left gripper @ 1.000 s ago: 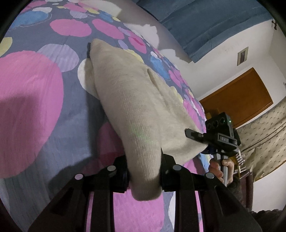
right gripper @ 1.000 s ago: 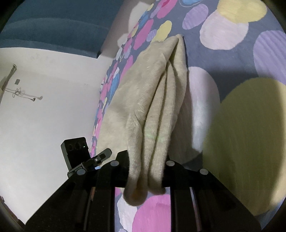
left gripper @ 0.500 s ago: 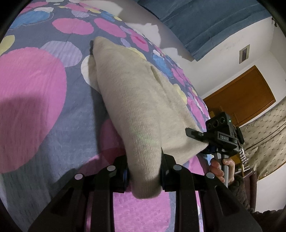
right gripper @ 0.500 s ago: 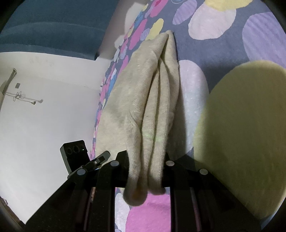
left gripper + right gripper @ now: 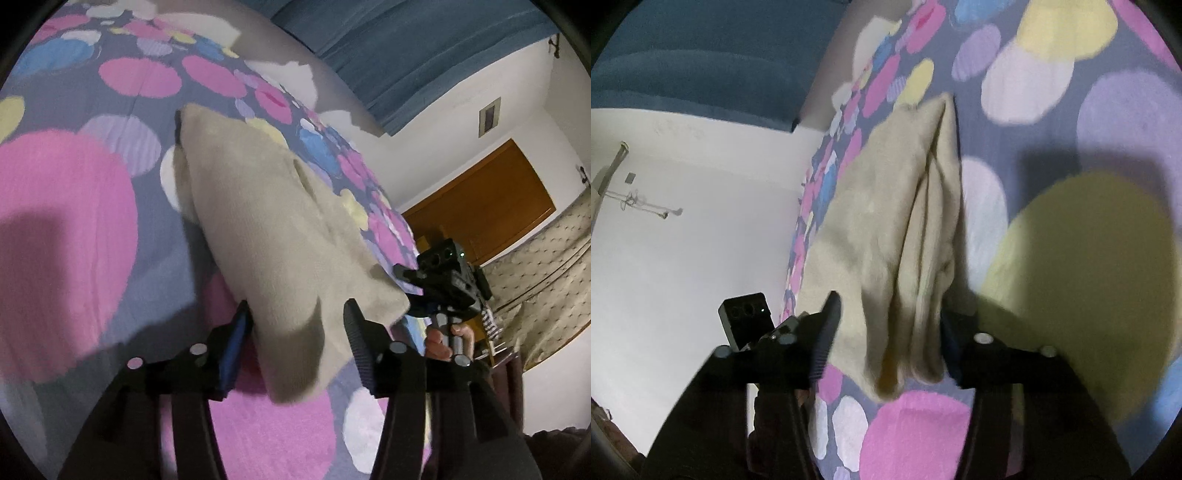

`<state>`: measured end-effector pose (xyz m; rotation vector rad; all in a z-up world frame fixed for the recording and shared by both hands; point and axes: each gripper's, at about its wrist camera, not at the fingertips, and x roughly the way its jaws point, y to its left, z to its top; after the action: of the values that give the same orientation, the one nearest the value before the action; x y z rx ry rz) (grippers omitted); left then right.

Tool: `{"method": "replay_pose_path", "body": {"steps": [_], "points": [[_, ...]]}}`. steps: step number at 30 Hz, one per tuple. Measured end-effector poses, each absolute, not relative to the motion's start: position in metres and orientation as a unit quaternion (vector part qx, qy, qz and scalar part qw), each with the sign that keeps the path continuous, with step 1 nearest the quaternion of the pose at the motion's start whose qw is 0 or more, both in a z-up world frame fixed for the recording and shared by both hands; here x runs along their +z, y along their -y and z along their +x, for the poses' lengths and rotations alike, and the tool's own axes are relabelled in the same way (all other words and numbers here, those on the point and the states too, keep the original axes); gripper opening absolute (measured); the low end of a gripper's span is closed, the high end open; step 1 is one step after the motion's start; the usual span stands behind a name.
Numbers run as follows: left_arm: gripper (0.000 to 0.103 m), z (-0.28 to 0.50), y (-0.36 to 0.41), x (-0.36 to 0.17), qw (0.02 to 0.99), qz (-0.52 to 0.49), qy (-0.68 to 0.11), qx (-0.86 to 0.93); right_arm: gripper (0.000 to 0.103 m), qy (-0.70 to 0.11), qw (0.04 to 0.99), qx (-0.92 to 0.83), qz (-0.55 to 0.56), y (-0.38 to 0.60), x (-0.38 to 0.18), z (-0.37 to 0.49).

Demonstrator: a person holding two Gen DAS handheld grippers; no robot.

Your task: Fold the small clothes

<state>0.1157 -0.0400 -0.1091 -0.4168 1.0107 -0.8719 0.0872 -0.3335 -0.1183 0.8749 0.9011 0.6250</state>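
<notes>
My left tool [image 5: 297, 328] is spreading, its jaws opening off the folded beige garment [image 5: 266, 221] that lies between them on the spotted bedspread [image 5: 74, 221]. My right tool [image 5: 888, 325] is opening likewise. Only the left view shows a hand [image 5: 445, 338] gripping the right tool; only the right view shows the garment's stacked folds.

Folded beige knit garment [image 5: 266, 236] on the bed

Its near corners lay between the opening jaws of each hand-held gripper, the layered folds stretching away ahead over the spotted bedspread [image 5: 66, 206].
</notes>
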Motion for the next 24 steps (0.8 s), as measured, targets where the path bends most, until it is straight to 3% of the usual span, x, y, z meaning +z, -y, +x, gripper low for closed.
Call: {"method": "replay_pose_path", "body": {"steps": [13,16,17,18,24], "points": [[0.054,0.182,0.047,-0.127,0.77,-0.2,-0.481,-0.369,0.056,-0.403,0.768,0.262,0.423,0.336,-0.123,0.187],[0.054,0.18,0.047,-0.132,0.773,-0.187,-0.485,-0.364,0.04,-0.415,0.776,0.249,0.404,0.335,-0.125,0.195],[0.054,0.179,0.048,-0.134,0.774,-0.183,-0.487,-0.362,0.021,-0.427,0.779,0.237,0.394,0.336,-0.129,0.198],[0.054,0.179,0.047,-0.134,0.774,-0.182,-0.486,-0.361,0.013,-0.432,0.776,0.234,0.395,0.338,-0.133,0.201],[0.055,0.175,0.05,-0.132,0.785,-0.157,-0.48,-0.359,0.008,-0.419,0.767,0.231,0.428,0.353,-0.142,0.205]]}}
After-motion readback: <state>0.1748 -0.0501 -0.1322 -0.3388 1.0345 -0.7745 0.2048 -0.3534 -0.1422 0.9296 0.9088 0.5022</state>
